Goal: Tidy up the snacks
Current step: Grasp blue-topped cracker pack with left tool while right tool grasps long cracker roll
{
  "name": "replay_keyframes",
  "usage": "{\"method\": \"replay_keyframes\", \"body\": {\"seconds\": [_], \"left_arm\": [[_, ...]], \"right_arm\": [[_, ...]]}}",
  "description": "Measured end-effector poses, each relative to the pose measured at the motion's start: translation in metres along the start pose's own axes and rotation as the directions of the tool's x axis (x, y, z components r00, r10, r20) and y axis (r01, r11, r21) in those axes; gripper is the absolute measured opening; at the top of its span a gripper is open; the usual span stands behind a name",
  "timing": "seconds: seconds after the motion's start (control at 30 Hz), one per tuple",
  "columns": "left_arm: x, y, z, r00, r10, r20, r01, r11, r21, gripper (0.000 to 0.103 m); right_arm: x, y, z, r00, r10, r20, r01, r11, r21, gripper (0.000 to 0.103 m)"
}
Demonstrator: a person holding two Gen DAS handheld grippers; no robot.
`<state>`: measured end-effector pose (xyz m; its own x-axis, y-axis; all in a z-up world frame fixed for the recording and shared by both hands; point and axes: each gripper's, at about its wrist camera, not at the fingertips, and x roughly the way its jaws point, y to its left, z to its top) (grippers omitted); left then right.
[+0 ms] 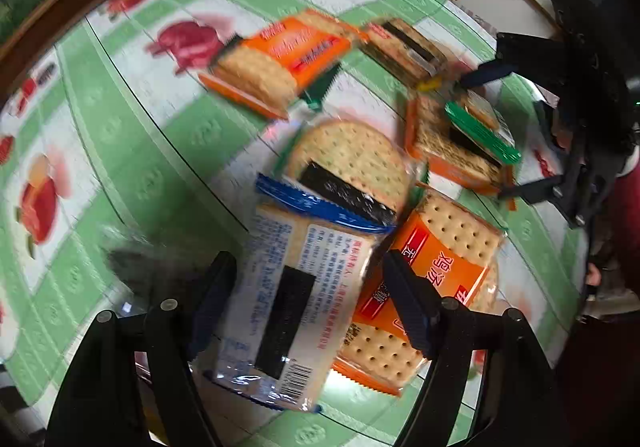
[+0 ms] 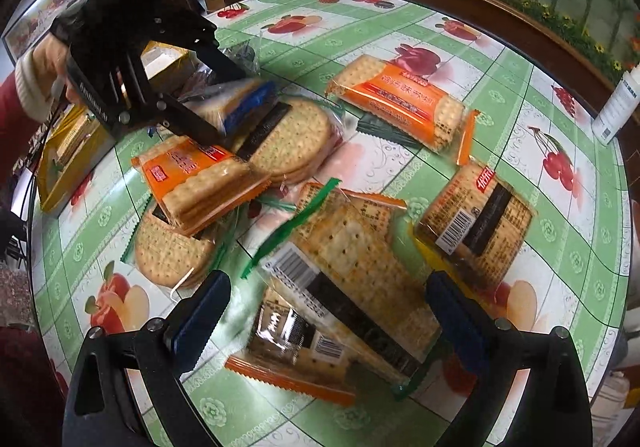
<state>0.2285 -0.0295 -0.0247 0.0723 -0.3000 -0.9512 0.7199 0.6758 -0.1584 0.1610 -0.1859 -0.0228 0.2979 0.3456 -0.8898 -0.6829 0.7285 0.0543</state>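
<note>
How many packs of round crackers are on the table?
2. One round cracker pack lies in the middle, partly covered by the blue pack. The other lies nearer, to the left, partly under an orange pack. More may be hidden beneath other packs.

The left claw (image 1: 308, 299) is tilted down, its two blue-padded fingers (image 1: 412, 307) closed around a blue pack (image 1: 288, 287) and lifting it. A hand (image 2: 50, 63) in a white cuff and red sleeve grips its black handle from behind. The right claw (image 2: 328, 311) hangs low with its jaws spread wide, fingers (image 2: 200, 319) touching nothing, straddling wrappers just beneath.
</note>
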Motion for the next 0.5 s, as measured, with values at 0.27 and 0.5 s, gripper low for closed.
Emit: {"method": "replay_keyframes", "body": {"seconds": [0.27, 0.5], "left_arm": [[0.013, -0.023, -0.024, 0.995, 0.061, -0.080, -0.057, 0.997, 0.051, 0.074], [0.010, -0.031, -0.039, 0.992, 0.105, -0.074, -0.105, 0.994, 0.001, 0.059]], "right_arm": [[0.003, -0.007, -0.002, 1.000, -0.002, 0.002, 0.002, 1.000, 0.015, 0.096], [0.000, -0.016, -0.001, 1.000, -0.010, 0.016, 0.009, 0.998, 0.065, 0.066]]}}
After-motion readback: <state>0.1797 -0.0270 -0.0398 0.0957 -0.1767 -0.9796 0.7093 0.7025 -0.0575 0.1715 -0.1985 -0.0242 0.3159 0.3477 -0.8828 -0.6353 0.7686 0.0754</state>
